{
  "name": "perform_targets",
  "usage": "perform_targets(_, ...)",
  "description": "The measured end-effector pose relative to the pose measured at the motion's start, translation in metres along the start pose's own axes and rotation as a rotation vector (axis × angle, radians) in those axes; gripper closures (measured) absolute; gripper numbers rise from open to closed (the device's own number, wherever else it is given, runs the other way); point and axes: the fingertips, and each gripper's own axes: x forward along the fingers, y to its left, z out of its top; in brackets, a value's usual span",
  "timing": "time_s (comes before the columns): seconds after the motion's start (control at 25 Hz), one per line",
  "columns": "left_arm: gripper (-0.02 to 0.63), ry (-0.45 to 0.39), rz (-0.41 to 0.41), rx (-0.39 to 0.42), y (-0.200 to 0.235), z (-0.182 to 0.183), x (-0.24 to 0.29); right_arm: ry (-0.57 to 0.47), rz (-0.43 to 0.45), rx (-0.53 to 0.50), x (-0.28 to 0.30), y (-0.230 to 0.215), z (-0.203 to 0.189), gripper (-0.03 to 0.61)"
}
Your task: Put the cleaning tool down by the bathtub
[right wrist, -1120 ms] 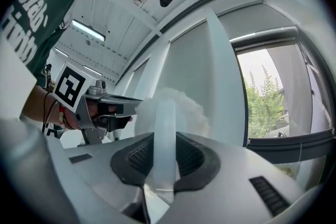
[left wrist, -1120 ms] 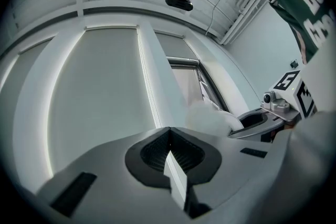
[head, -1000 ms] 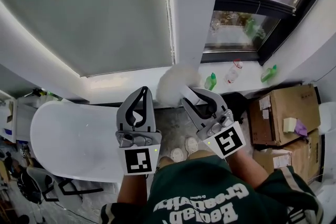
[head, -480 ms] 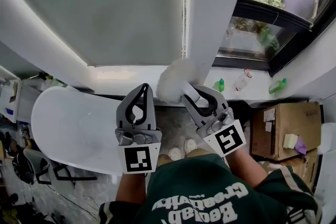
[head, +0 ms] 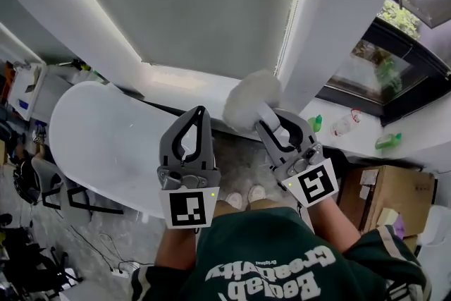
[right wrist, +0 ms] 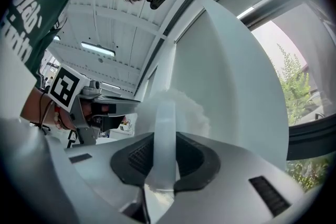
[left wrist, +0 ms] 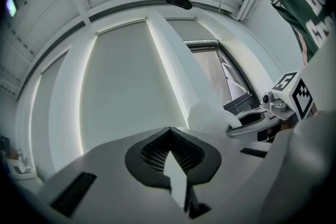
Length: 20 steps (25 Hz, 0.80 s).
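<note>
The cleaning tool is a white fluffy duster head on a pale translucent handle. My right gripper is shut on that handle, and the fluffy head sticks out past the jaws toward the wall. Beside it on the left, my left gripper is shut with nothing in it, its jaw tips meeting. The white bathtub lies below and to the left of both grippers. From the left gripper view, the right gripper and the duster head show at the right.
A grey roller blind and a white column fill the wall ahead. Plastic bottles stand on the window sill at the right, with cardboard boxes below them. Black frame legs stand left of the tub. My shoes are on the speckled floor.
The view has swung left: the window and boxes slid to the right and more of the bathtub shows. Both grippers moved together, the right one still shut on the duster.
</note>
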Motion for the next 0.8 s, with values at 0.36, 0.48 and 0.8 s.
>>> perform_targets(0.36,0.607,0.035,0.051,-0.002,0.001,-0.014,-0.002,0.014,0.066,0.025,0.009,0.003,-0.017,0.486)
perform_targets(0.48,0.607,0.054,0.053,0.003,0.000,-0.021,-0.004,0.019,0.080,0.042,0.011,0.005,-0.024,0.486)
perform_targets(0.8,0.607,0.061,0.025,0.034,0.006,-0.042,0.001,0.046,0.098,0.062,0.028,0.014,-0.045,0.486)
